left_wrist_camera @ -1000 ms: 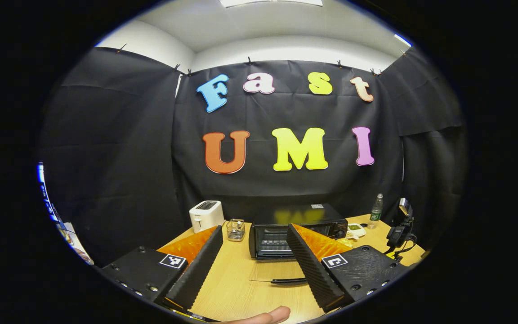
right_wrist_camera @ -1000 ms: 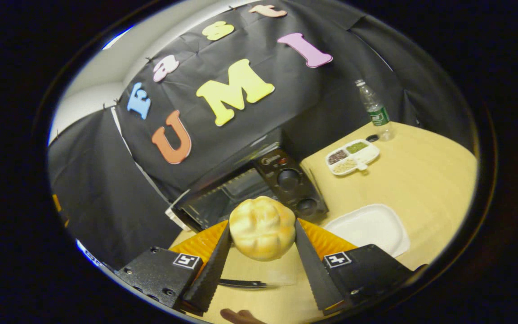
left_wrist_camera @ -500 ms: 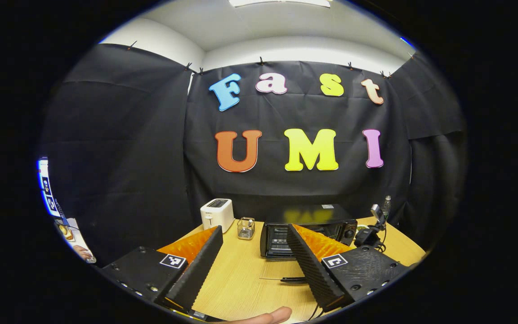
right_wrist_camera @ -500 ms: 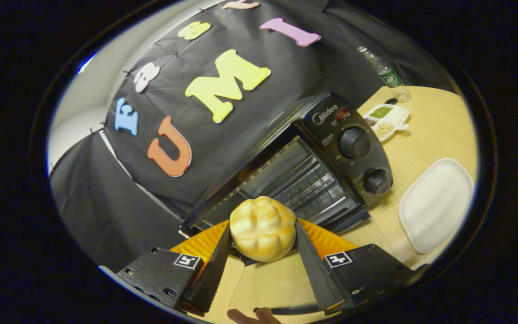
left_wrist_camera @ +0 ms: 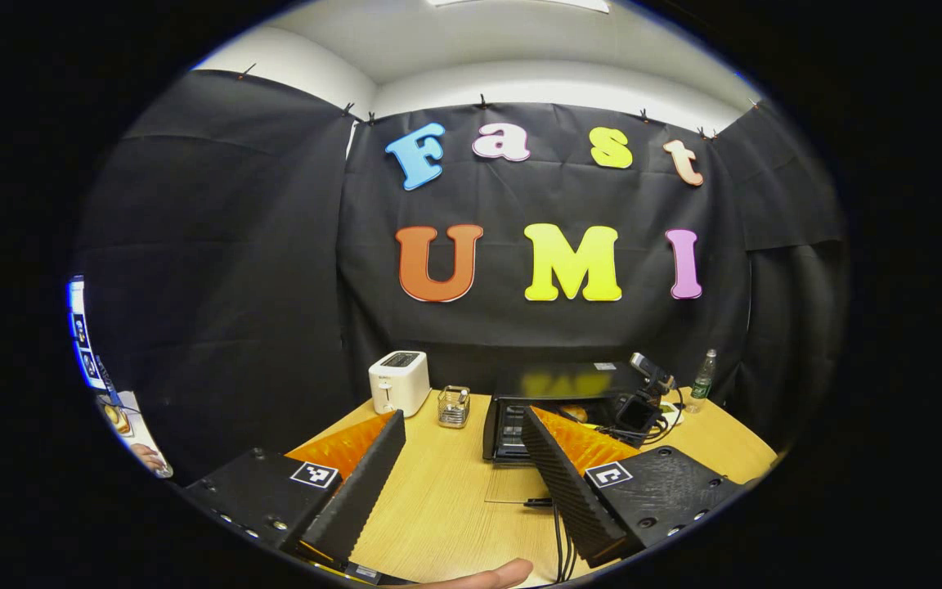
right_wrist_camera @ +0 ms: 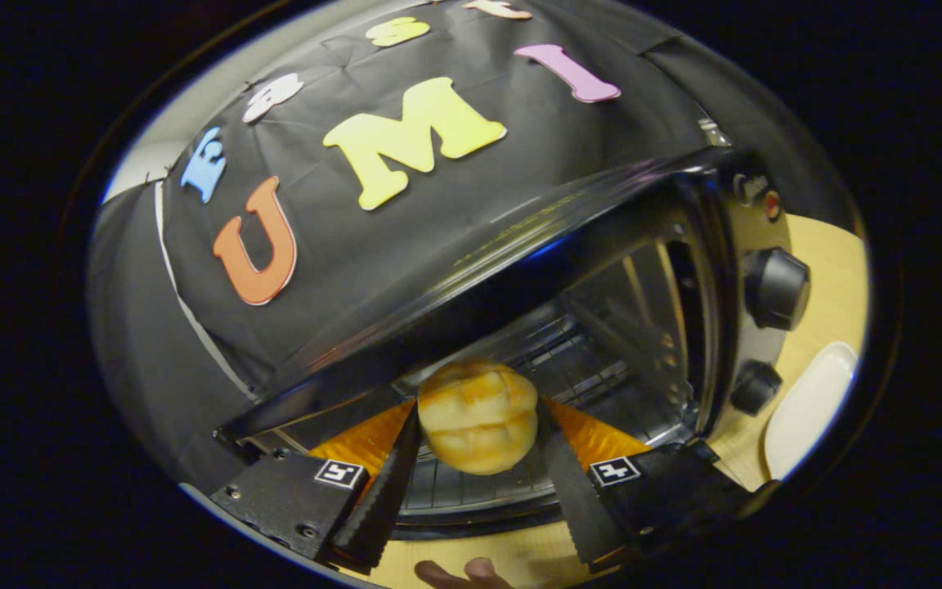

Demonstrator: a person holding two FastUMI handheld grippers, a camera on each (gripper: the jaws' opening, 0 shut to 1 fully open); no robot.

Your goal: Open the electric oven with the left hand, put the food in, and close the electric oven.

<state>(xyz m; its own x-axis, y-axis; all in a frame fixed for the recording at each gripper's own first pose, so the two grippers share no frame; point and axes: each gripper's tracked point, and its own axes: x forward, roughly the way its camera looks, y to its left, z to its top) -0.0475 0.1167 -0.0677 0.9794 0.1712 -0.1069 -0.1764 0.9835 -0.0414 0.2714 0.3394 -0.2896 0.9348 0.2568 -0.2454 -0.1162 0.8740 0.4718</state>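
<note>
Wooden table point(left_wrist_camera: 446, 499) fills the booth floor. From the left at the far side stand a white toaster point(left_wrist_camera: 398, 382), a small wire basket point(left_wrist_camera: 454, 406) with things too tiny to tell, then the black oven point(left_wrist_camera: 520, 409), door down. The left gripper point(left_wrist_camera: 463, 466) is wide open, holding nothing. The right gripper point(right_wrist_camera: 477, 466) pinches a bread roll point(right_wrist_camera: 477, 417) inside the oven mouth, over its rack point(right_wrist_camera: 471, 483). A white plate point(right_wrist_camera: 806, 409) is cut off at the right.

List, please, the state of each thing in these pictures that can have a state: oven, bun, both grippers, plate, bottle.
Oven: door open, rack bare.
Bun: held off the rack, at the oven's mouth.
Right gripper: shut on the bun.
Left gripper: open, holding nothing.
Plate: bare, on the table beside the oven.
Bottle: upright, capped.
</note>
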